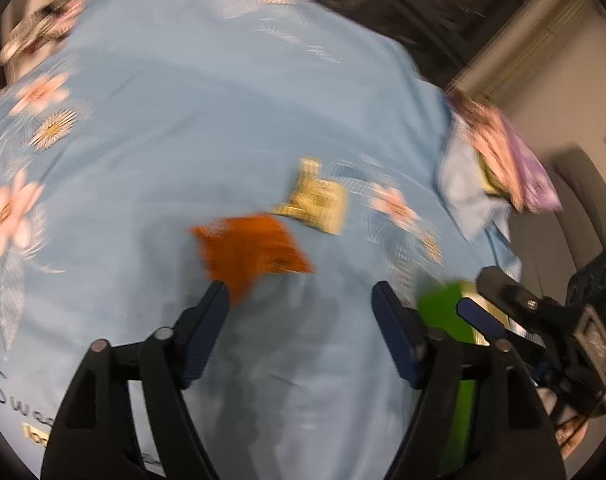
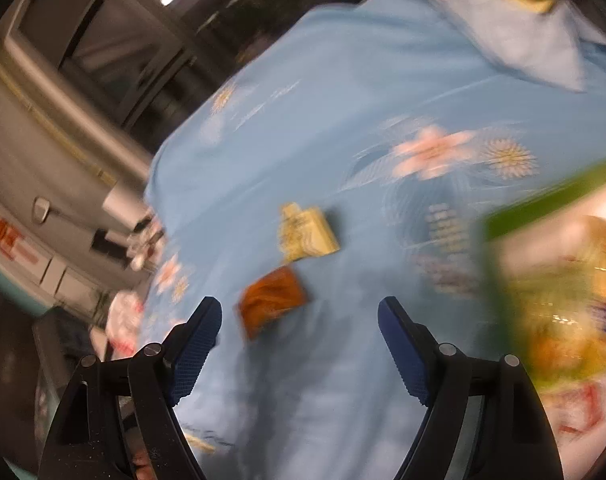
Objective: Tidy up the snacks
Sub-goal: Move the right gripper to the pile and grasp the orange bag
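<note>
Snacks lie on a light blue flowered bedsheet (image 1: 223,100), and both views are blurred. In the left wrist view an orange packet (image 1: 251,254) sits at frame centre, just above the left claw (image 1: 299,294), whose dark blue fingers (image 1: 213,320) are spread wide with nothing between them. A yellow packet (image 1: 317,200) lies just up and to the right of the orange one, close to it; whether they touch cannot be told. At the lower right a green box (image 1: 443,312) shows, partly behind the other tool.

In the right wrist view the right claw (image 2: 299,310) is likewise spread and empty, hanging over the sheet. The orange packet (image 2: 273,300) lies between its fingertips in the frame, the yellow packet (image 2: 307,234) above it. The green box (image 2: 555,280), holding blurred wrappers, fills the right edge. A pillow (image 2: 523,36) lies at the upper right.
</note>
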Demonstrator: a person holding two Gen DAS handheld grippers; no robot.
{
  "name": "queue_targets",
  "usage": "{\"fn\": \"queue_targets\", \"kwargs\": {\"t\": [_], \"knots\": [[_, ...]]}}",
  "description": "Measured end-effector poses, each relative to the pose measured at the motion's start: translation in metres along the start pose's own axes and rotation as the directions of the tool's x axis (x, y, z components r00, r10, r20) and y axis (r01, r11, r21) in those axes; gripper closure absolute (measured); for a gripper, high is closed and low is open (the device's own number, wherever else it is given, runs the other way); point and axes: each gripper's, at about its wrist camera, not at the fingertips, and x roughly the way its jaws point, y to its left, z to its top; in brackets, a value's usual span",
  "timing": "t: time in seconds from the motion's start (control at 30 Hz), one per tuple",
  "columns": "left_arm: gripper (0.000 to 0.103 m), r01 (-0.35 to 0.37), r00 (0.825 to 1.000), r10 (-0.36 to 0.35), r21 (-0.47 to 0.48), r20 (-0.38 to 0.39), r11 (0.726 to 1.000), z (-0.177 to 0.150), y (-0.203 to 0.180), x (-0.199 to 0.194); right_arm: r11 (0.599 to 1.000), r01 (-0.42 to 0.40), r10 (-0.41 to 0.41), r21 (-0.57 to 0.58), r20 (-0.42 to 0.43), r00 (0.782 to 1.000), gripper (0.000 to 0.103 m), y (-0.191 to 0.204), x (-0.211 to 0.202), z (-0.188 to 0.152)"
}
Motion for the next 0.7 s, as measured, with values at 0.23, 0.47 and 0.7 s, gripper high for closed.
{"fn": "queue_targets", "kwargs": {"t": [0.23, 0.47, 0.7], "knots": [[0.025, 0.018, 0.998, -0.025, -0.121, -0.06, 0.992, 0.013, 0.04, 0.032, 0.99, 0.023, -0.053, -0.138, -0.219, 0.974, 0.022, 0.038, 0.106, 0.02], [0.026, 0.043, 0.992, -0.063, -0.167, -0.113, 0.985, 0.015, 0.05, 0.06, 0.984, 0.044, -0.103, -0.174, -0.347, 0.932, 0.022, 0.033, 0.176, 0.028], [0.055, 0.037, 0.991, -0.05, -0.105, -0.123, 0.994, 0.016, 0.045, 0.068, 0.985, -0.003, -0.065, -0.173, -0.386, 0.92, 0.031, 0.035, 0.189, 0.011]]}}
